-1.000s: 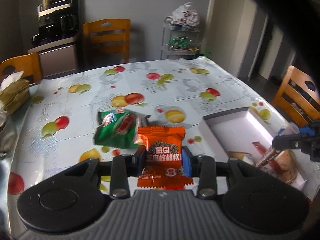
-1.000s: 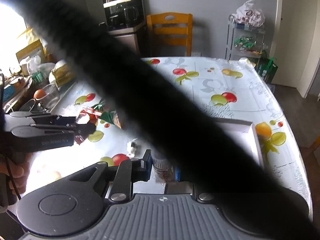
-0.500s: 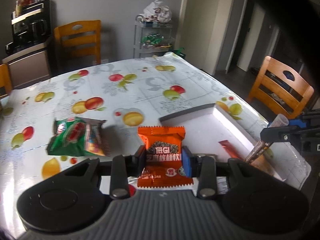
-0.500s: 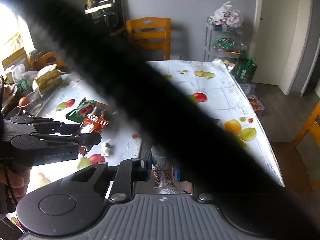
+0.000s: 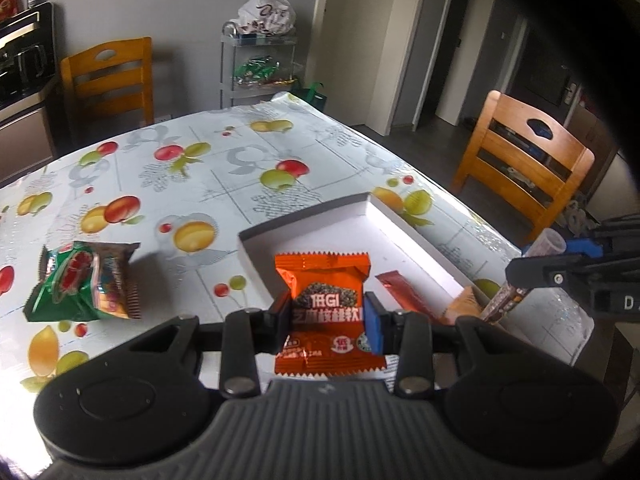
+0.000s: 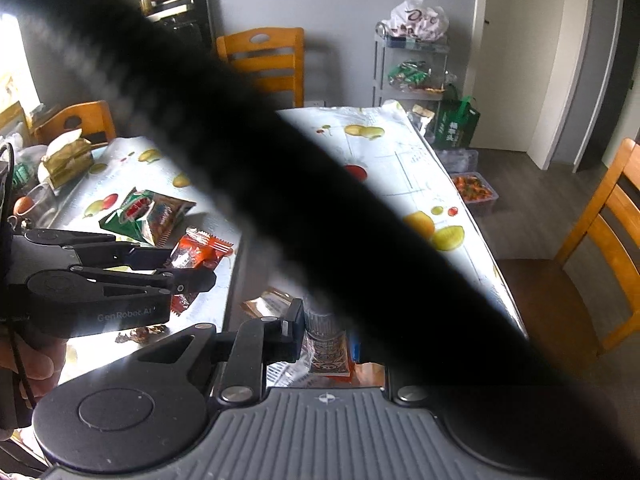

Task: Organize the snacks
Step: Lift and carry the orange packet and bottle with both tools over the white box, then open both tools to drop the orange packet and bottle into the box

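— So, biggest first: what is under everything?

— A table in a fruit-print cloth. In the left wrist view its far corner is at 12 o'clock and its right edge runs down toward 4 o'clock, with bare floor past it. A wooden chair stands at 2 o'clock, off that edge and well apart from the table.

— And on the cloth?

— A shallow white tray lies near the right edge, just right of centre. Its far half is bare; a thin red sachet lies inside toward the near end. From 9 to 12 o'clock the cloth is open, with only a green snack bag at 9 o'clock, outside the tray and apart from it.

— The grippers?

— The left gripper is clamped on an orange snack packet, held upright over the tray's near left corner. The right gripper comes in at 3 o'clock, its jaws pinched on a slim clear tube that tilts over the tray's near right end.

— Does the right wrist view add anything?

— Little. A thick black band crosses it from 10 to 4 o'clock. Below it the tube sits between the fingers, and a hand shows at 8 o'clock.
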Demonstrator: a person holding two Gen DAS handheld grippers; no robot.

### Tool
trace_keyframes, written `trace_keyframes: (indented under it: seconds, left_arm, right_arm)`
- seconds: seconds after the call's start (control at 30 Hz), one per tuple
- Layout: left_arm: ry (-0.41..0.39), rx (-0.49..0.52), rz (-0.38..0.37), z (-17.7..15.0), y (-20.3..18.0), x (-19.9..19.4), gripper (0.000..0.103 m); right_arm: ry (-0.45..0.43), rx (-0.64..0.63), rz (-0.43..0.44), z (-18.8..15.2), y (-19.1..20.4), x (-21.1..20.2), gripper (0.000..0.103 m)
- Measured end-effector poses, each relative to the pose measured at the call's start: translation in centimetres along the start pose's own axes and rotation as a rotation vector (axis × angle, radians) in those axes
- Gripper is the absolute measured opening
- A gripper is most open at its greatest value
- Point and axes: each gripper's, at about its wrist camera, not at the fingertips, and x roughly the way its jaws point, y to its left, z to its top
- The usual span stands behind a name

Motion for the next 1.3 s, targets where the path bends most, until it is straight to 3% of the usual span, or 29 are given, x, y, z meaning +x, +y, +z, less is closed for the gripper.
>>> trace_keyframes:
  seconds: [0.47, 0.93, 1.3]
  left_arm:
    - [0.06, 0.039, -0.025, -0.7, -2.8, 3.1, 0.036]
    - [0.096, 0.091, 0.031, -1.9, -5.1, 7.7, 0.036]
    - [0.107, 0.1, 0.04, -2.2, -4.7, 9.3, 0.036]
  right_arm:
    - [0.074, -0.038, -0.002, -0.4, -0.1, 2.8, 0.023]
    - [0.131, -0.063, 0.028, 0.5, -1.0, 8.3, 0.023]
    - [0.17, -0.079, 0.037, 0.5, -1.3, 11.3, 0.024]
